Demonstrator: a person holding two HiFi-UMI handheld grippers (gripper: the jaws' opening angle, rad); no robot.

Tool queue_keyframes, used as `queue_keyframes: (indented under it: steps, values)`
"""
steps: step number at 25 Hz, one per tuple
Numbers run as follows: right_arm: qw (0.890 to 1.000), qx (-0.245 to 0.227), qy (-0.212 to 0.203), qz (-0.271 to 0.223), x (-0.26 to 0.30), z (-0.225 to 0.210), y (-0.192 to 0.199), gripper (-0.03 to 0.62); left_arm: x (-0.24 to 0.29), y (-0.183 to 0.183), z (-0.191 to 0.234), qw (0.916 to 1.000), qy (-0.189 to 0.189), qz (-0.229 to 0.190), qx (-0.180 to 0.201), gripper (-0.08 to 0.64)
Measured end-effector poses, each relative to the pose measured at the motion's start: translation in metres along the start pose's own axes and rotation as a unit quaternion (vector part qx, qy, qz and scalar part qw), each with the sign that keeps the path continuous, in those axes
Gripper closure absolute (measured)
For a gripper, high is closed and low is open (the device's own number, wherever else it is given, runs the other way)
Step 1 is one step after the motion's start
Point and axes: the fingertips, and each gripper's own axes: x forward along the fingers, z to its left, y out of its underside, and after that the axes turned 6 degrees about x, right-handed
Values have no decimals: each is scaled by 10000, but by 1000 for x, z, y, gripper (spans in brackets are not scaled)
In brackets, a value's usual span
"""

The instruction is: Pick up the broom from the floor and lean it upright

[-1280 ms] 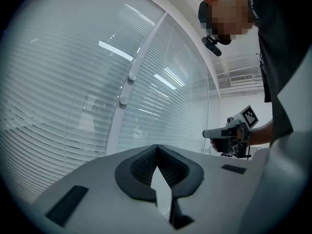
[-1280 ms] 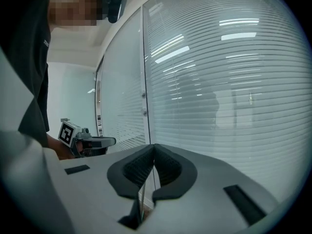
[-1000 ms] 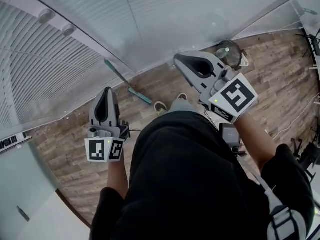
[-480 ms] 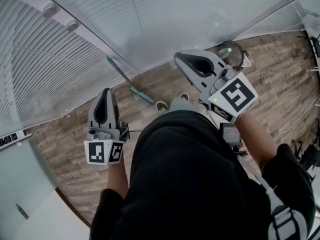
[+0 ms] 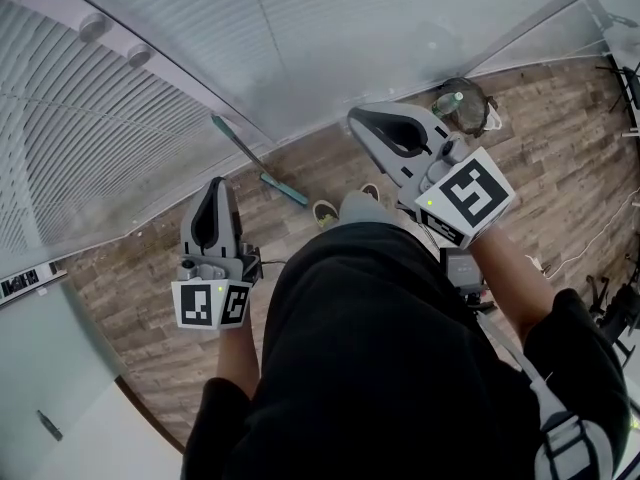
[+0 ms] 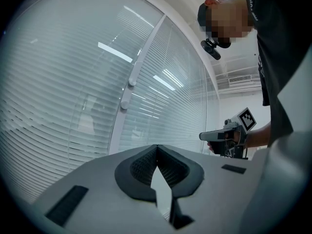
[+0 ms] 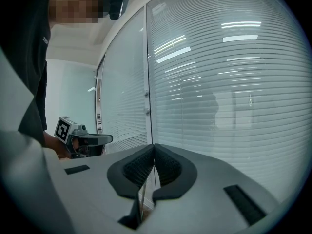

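The person's dark shirt (image 5: 380, 348) hides the floor (image 5: 150, 298) toward 6 o'clock; only the toes of two shoes (image 5: 322, 213) show. At 2 o'clock a round bin (image 5: 465, 108) sits partly behind the right gripper (image 5: 354, 117), its contents too small to tell. At 9 o'clock the edge cuts off a power strip (image 5: 20, 286).

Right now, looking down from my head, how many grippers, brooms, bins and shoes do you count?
grippers: 2 (left gripper, right gripper)
broom: 1
bin: 1
shoes: 2
total: 6
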Motion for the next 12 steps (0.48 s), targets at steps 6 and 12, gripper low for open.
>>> queue_keyframes:
  steps: [6,12]
  values:
    - [10000,67,54,4,-2,1,5,572,3,2,1,10000,62,5,-22,537]
    - [9999,93,139,26,-10,1,11,572,2,4,-6,9999,113,17,-42,537]
